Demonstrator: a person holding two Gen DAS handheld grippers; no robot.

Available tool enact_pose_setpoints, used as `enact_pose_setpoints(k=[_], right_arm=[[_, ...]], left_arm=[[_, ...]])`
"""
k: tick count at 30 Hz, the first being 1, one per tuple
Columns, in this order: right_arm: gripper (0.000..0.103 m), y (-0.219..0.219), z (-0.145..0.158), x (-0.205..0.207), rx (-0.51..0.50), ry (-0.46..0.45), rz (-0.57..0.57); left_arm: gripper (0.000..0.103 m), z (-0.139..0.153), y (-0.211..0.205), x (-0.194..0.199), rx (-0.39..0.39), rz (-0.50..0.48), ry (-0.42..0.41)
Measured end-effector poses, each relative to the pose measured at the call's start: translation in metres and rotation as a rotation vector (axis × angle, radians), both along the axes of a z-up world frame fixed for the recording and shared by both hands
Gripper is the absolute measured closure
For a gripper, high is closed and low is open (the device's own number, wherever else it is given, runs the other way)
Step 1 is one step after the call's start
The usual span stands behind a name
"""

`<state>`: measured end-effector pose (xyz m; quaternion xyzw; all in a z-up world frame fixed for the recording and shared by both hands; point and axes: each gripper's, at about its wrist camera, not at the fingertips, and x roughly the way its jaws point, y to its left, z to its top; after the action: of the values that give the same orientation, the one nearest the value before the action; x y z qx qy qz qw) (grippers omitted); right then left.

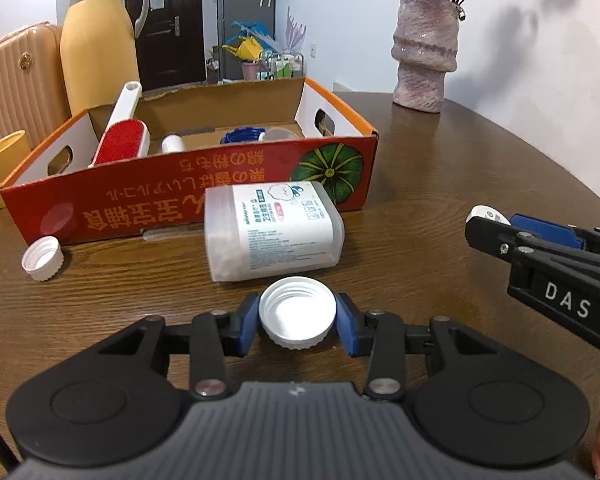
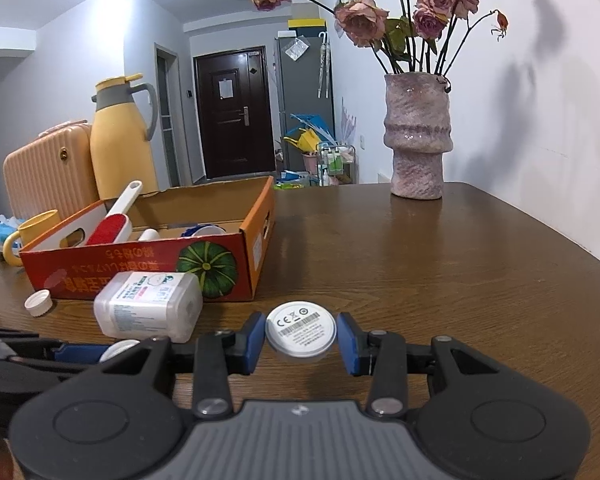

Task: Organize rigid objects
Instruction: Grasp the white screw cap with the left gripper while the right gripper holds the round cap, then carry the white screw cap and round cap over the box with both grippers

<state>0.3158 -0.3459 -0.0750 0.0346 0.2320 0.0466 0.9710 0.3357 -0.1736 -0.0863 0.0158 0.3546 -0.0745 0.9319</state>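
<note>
We see the left gripper [image 1: 297, 322] pinching a white screw cap [image 1: 297, 312] between its two blue pads, the cap's open, threaded side turned up toward the camera and its body lifted just above the wooden table [image 1: 440, 208]. The right gripper [image 2: 300, 338] likewise clamps a round white disc [image 2: 300, 331], whose flat printed face, marked with a barcode and certification symbols, points upward; in the left wrist view we see this same gripper [image 1: 485, 227] entering from the right edge with the disc [image 1: 486, 213] at its tip. Directly ahead of the left gripper, just beyond the held cap, a translucent plastic box [image 1: 274, 230] with a printed label lies on its side on the table, close against the front wall of an open red cardboard box [image 1: 188, 200] printed with a green pumpkin. Inside that cardboard box we see a red lint brush [image 1: 120, 136] with a white handle leaning on the left wall, a small white cylinder, and a blue ring-shaped item. A second white cap [image 1: 43, 258] rests on the table near the cardboard box's left front corner. Behind the box stand a yellow thermos jug [image 1: 98, 40] and a yellow mug [image 1: 2, 168]; a pink vase [image 1: 424, 56] of dried roses stands at the table's far right.
</note>
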Motion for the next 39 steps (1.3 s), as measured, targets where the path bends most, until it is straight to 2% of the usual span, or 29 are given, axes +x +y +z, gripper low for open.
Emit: enact_pose_setpoints(k=[8,21,39], right_arm=[[0.064,0.009,0.000,-0.011,0.016,-0.029,0.023],[0.064,0.044,0.005,-0.024,0.002,-0.052,0.066],[0.064,0.090,0.037,-0.016,-0.037,-0.113,0.117]], left_arm=[[0.062,0.009,0.014,-0.015,0.000,-0.008,-0.054],[0.062,0.019,0.056,-0.036,-0.025,0.041,-0.104],[0.062,0.054,0.103,-0.038,-0.038,0.078,-0.207]])
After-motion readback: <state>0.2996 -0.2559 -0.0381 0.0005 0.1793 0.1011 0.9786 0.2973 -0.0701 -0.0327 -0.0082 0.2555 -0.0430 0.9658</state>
